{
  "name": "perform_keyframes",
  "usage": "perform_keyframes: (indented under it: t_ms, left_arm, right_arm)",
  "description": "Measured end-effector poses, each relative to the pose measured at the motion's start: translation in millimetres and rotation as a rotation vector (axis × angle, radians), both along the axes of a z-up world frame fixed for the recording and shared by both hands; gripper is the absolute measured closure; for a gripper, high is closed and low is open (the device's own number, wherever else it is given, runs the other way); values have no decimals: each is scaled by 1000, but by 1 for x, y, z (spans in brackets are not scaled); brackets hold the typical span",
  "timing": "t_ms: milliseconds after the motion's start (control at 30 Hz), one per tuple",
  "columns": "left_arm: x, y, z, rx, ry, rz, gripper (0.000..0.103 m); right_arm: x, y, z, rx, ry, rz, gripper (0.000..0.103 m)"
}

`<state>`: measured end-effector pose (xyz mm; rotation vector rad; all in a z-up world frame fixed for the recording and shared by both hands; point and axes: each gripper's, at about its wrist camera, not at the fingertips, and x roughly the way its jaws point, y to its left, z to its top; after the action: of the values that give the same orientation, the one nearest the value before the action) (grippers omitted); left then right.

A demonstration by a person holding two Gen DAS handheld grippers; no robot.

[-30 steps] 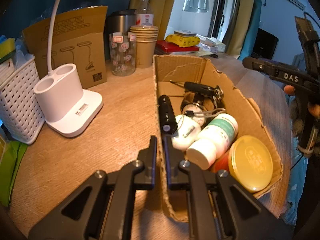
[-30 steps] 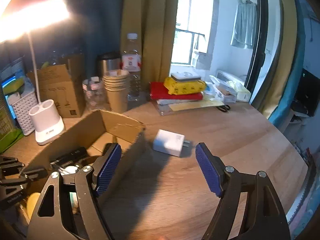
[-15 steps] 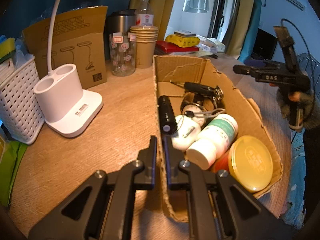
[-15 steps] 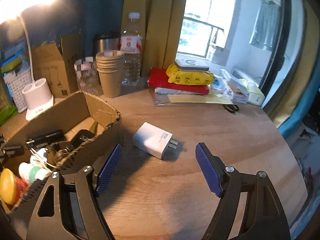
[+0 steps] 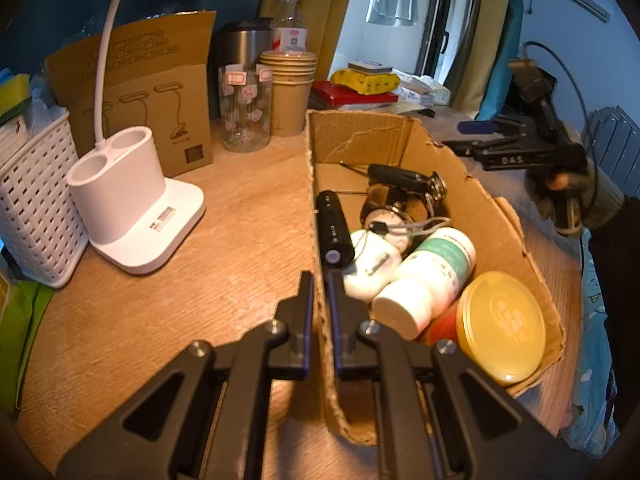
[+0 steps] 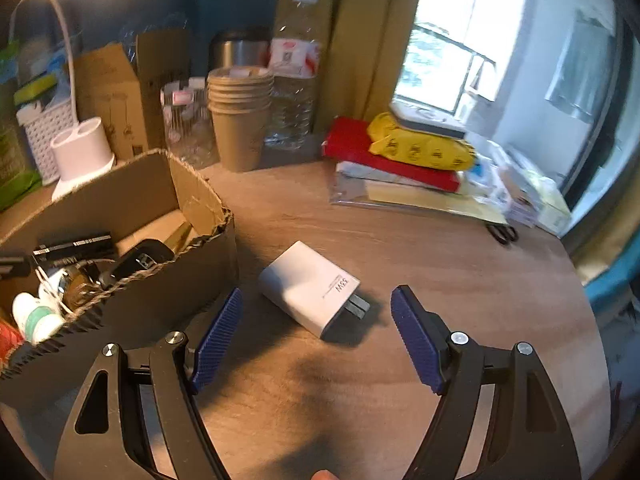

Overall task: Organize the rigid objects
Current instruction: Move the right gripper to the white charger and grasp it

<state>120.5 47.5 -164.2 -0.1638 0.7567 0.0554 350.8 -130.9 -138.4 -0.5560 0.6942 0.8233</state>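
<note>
My left gripper (image 5: pixel 319 312) is shut on the near left wall of the cardboard box (image 5: pixel 316 184). Inside the box lie a black flashlight (image 5: pixel 334 230), a white bottle with a green label (image 5: pixel 426 276), a yellow-lidded jar (image 5: pixel 500 326), a white round object and a black key fob with a ring. My right gripper (image 6: pixel 314 336) is open, just above the table, with a white charger block (image 6: pixel 308 288) lying between and just ahead of its blue pads. The box (image 6: pixel 160 304) stands just left of it. The right gripper also shows in the left wrist view (image 5: pixel 516 148), beyond the box's right wall.
A white lamp base (image 5: pixel 132 208), white basket (image 5: pixel 32 200), lamp carton, glass jar (image 5: pixel 245 108), paper cups (image 5: pixel 289 92), steel flask and water bottle stand at the back. Red and yellow packages (image 6: pixel 400 152) and scissors (image 6: pixel 502 234) lie at the far right, near the table's rounded edge.
My right gripper has moved forward and down toward the white charger, which now lies between its open pads. My left gripper has kept its hold on the box wall.
</note>
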Motion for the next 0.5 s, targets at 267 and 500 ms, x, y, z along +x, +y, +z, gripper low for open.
perform_keyframes:
  t_ms: [267, 500]
  left_arm:
    - [0, 0, 0, -1, 0, 0, 95]
    - [-1, -1, 0, -2, 0, 0, 95]
  right_arm:
    - [19, 24, -22, -111, 26, 116, 23]
    - [30, 35, -34, -133, 83, 139, 26]
